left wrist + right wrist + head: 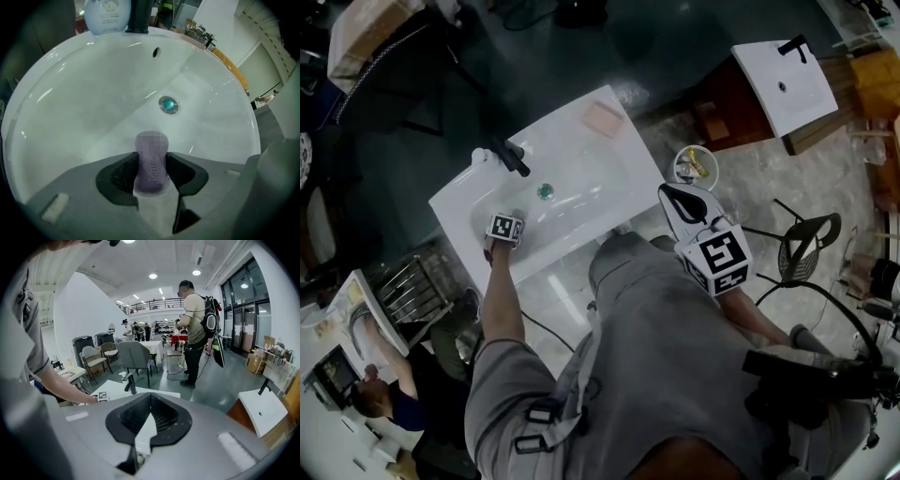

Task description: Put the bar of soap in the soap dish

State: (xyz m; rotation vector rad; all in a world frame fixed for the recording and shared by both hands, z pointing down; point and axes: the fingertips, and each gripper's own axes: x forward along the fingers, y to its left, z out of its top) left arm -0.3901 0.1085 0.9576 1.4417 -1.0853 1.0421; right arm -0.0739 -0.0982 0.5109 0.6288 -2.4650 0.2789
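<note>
Purple bar of soap (151,157) sits clamped in the left gripper (505,229), low in the sink (581,178) near its front edge. Beside the sink the right gripper (148,399) hangs, jaws together, empty. Pick-up looks done; carrying it to the soap dish (603,119) on the far corner remains

Dim head view, bright ceiling lights (153,275), dark fisheye corners
</note>
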